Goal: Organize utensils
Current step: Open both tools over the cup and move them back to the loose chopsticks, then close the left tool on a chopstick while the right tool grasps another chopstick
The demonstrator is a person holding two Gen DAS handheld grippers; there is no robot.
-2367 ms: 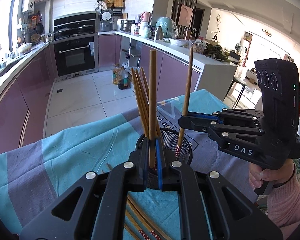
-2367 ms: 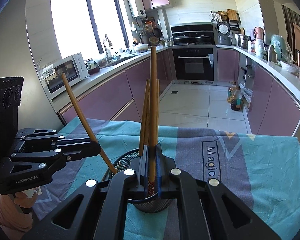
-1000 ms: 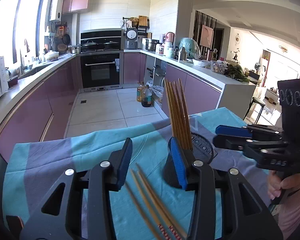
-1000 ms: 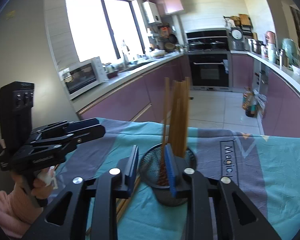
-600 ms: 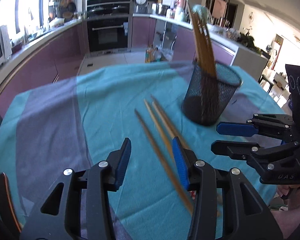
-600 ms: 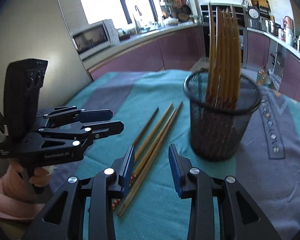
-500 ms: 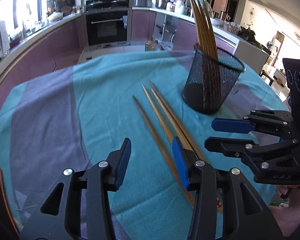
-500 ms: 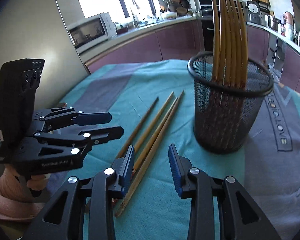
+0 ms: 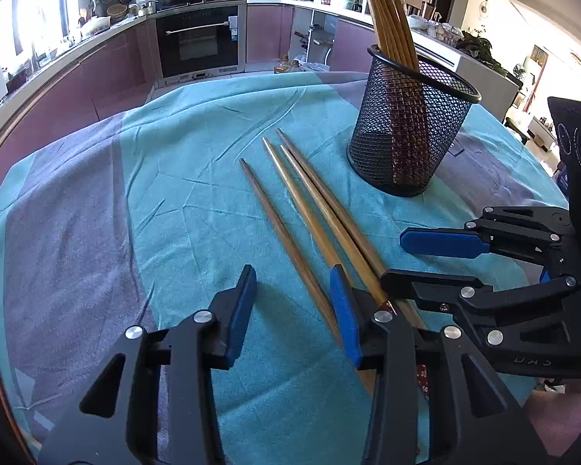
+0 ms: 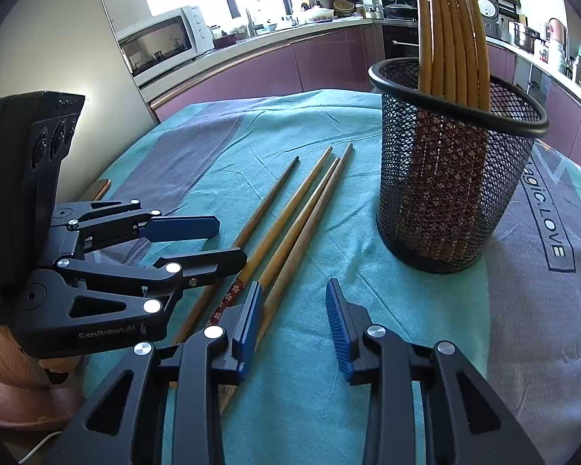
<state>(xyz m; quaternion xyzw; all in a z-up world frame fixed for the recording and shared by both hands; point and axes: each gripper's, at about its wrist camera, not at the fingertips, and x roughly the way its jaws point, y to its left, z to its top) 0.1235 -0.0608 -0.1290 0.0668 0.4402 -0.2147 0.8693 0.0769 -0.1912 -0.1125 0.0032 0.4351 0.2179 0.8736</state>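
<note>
Grippers come first in both wrist views: the left gripper (image 9: pixel 292 310) hangs low over the cloth with its jaws spread and nothing between them, and the right gripper (image 10: pixel 292 323) beside it is likewise spread and empty. Just beyond them, loose chopsticks (image 9: pixel 310 209) lie flat on the teal tablecloth (image 9: pixel 182 178) that covers the tabletop, nearly parallel, their patterned butt ends toward the grippers and their tapered tips toward the holder. One lies slightly apart on the left; the others touch or nearly touch. They look light, stiff and smooth, so they will likely roll or skid if pinched off centre. The best hold seems to be across the thicker end, where the soft cloth should give enough for the pads to get under. Taking the lone stick first avoids dragging its neighbours. Farther off, the black mesh holder (image 10: pixel 451 178) stands upright with several chopsticks already leaning inside; it looks light enough to tip if knocked.
</note>
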